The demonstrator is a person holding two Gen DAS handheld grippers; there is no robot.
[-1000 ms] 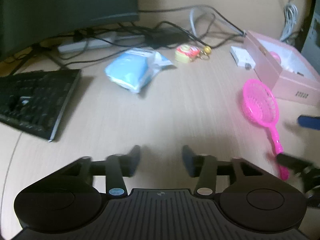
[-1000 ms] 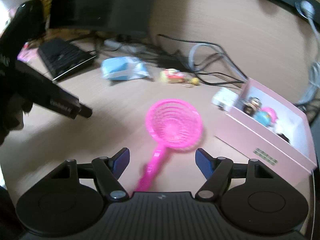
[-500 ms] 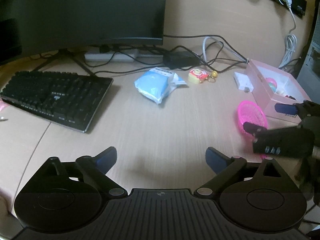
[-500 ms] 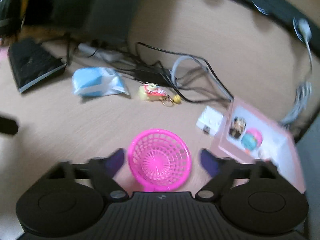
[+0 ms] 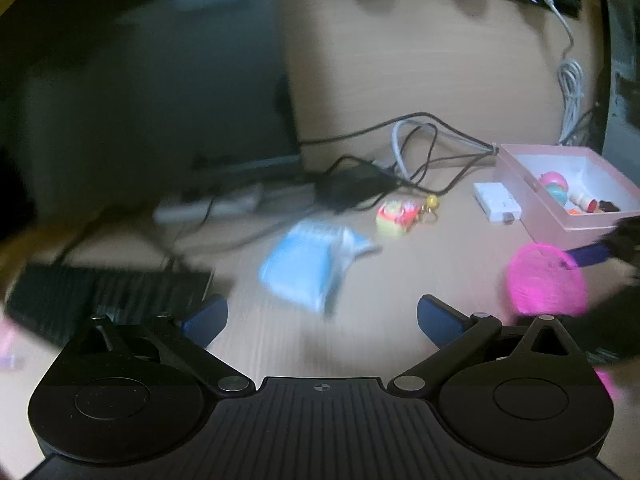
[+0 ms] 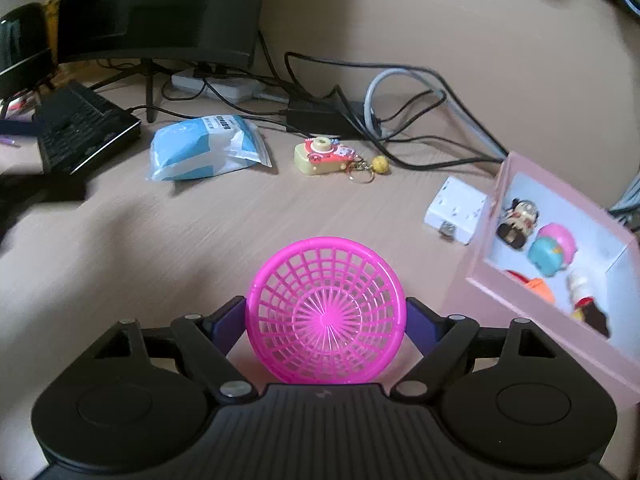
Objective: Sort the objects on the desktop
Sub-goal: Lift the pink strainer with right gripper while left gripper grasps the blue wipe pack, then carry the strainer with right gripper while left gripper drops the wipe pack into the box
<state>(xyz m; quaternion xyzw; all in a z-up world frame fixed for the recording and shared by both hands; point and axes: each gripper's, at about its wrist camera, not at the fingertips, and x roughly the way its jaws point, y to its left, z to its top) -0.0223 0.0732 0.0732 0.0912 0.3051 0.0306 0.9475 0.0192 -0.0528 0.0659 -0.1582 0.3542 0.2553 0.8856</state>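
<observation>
The right hand-held gripper (image 6: 326, 322) held the pink strainer (image 6: 325, 312) above the worktop (image 6: 200, 232) beside the pink box (image 6: 492, 268), while the left hand-held gripper (image 5: 322, 316) hung wide apart, holding nothing.

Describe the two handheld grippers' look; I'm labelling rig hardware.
Both look alike. The left gripper has a black ribbed plastic body, two round black discs, angular black linkage arms with silver pivot screws, and dark blue finger pads. The right gripper matches, with purplish-blue pads and a small white mark at the body's centre. No cables or sleeves show.
</observation>
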